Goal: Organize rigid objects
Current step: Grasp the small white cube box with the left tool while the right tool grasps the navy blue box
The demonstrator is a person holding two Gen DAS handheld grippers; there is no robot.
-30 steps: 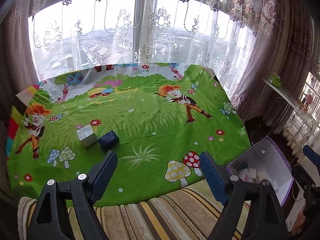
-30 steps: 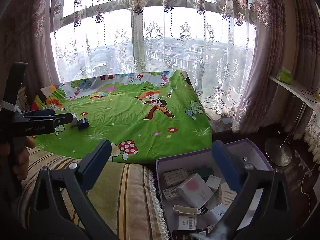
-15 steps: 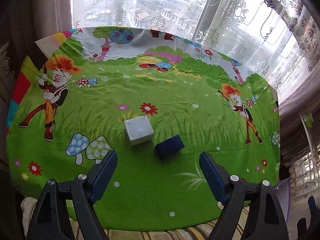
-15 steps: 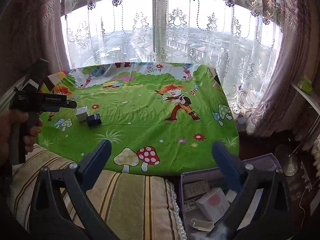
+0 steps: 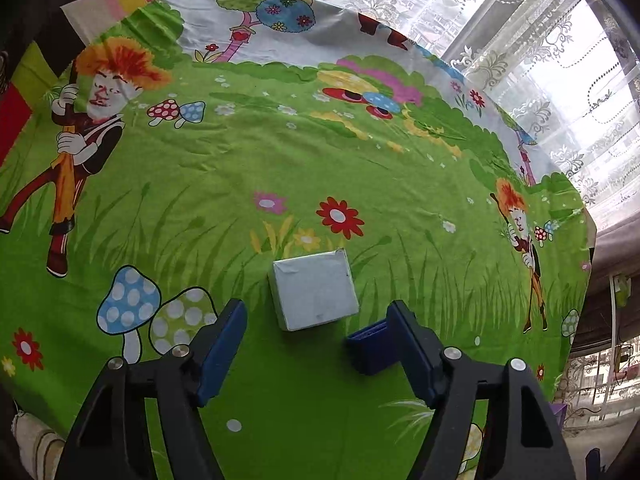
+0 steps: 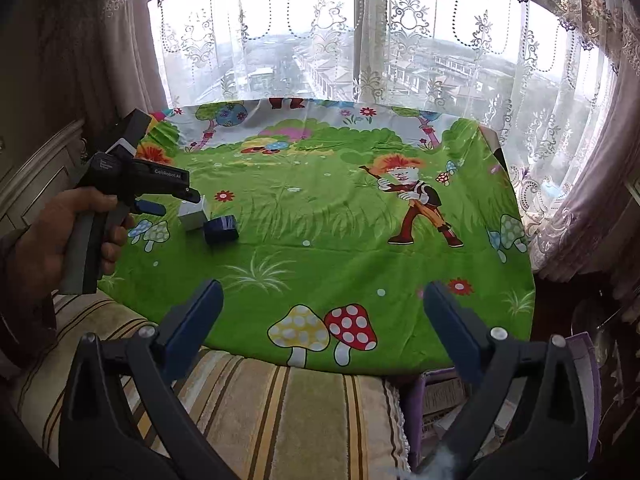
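**Two boxes sit too close**

The left gripper (image 5: 316, 350) has just been closing its fingers, yet nothing is pinched. The white box (image 5: 314, 290) lies between them on the counter (image 5: 400, 184). One finger could bump the blue box (image 5: 370, 350) away. The right gripper (image 6: 320, 316) hangs wide apart, empty.

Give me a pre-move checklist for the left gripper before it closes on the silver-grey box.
1. Left gripper open, nothing held: ok; its jaws have just been closing, none presses on anything.
2. Silver-grey cardboard box between the fingers: not ok, it lies just beyond the fingertips.
3. Small dark blue box out of the way: not ok, it sits right at the right-hand finger.
4. Silver-grey box flat on the green cartoon tablecloth: ok.
5. Right gripper open and away from both boxes: ok.
6. Purple storage bin has room: cannot tell.
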